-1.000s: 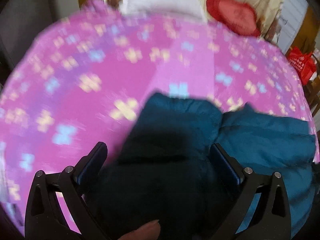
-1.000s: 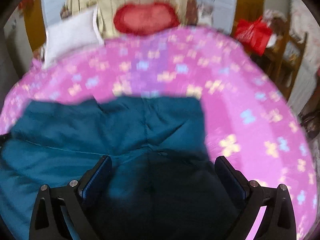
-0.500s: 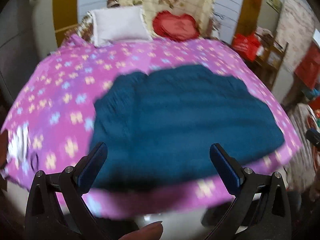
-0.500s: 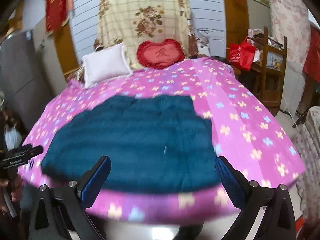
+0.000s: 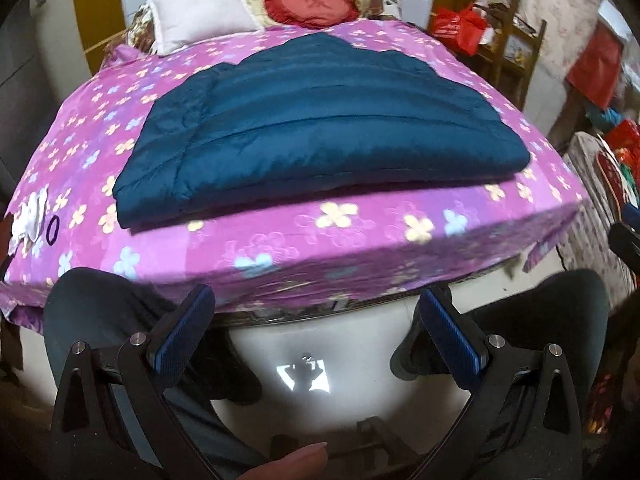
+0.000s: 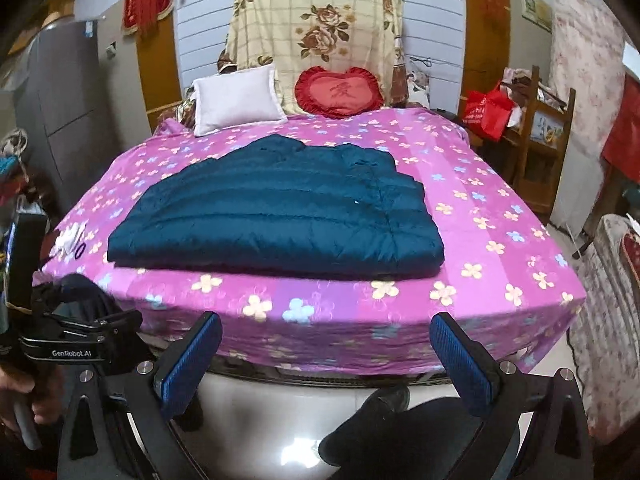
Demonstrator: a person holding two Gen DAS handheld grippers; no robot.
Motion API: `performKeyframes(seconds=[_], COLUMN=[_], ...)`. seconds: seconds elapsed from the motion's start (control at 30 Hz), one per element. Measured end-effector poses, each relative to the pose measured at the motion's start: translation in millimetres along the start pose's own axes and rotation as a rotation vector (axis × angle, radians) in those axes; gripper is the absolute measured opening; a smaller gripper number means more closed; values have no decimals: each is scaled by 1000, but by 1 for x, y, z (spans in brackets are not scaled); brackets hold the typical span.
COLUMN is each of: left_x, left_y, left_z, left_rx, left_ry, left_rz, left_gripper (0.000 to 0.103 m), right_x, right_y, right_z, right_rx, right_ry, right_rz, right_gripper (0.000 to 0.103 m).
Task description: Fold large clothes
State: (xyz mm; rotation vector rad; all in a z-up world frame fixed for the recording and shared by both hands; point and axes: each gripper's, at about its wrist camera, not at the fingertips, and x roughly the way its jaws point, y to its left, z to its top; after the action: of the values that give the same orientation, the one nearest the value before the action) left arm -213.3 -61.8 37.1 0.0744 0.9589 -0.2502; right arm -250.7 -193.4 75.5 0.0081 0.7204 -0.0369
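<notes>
— What did the left wrist camera show?
— The left gripper [image 5: 318, 336] hung with its jaws spread wide and nothing between them, off the foot of the bed [image 5: 360, 236]. The folded blue jacket [image 5: 320, 120] lay flat on the pink flowered sheet, near the foot edge.
— And the right wrist camera?
— The right gripper [image 6: 326, 360] was likewise wide and empty, below the bed's [image 6: 500, 240] edge. The jacket [image 6: 280, 216] lay in the middle, well short of the white pillow [image 6: 236, 100] and red heart cushion [image 6: 338, 92].

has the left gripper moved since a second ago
Yes. The left gripper has pulled back off the blue jacket: before it hung right over the fabric, now the bed edge lies ahead of its open jaws.
</notes>
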Motion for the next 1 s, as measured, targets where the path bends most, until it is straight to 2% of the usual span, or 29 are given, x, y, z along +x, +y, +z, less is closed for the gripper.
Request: performKeyframes(seconds=[0.17,0.37,1.0], left_x=[-16,-27,-25], left_y=[-8,0,4], left_z=[4,10,12], left_rx=[25,6,-11], left_ry=[-54,-98,-89], left_rz=[24,40,37], left_gripper=[102,102,102], right_x=[-7,-13,-7], right_y=[1,5,14], right_z=[3,7,12], right_rx=[8,0,-31], right_ry=[-16,-37,-34], right_rz=[9,12,18], right_gripper=[103,103,103])
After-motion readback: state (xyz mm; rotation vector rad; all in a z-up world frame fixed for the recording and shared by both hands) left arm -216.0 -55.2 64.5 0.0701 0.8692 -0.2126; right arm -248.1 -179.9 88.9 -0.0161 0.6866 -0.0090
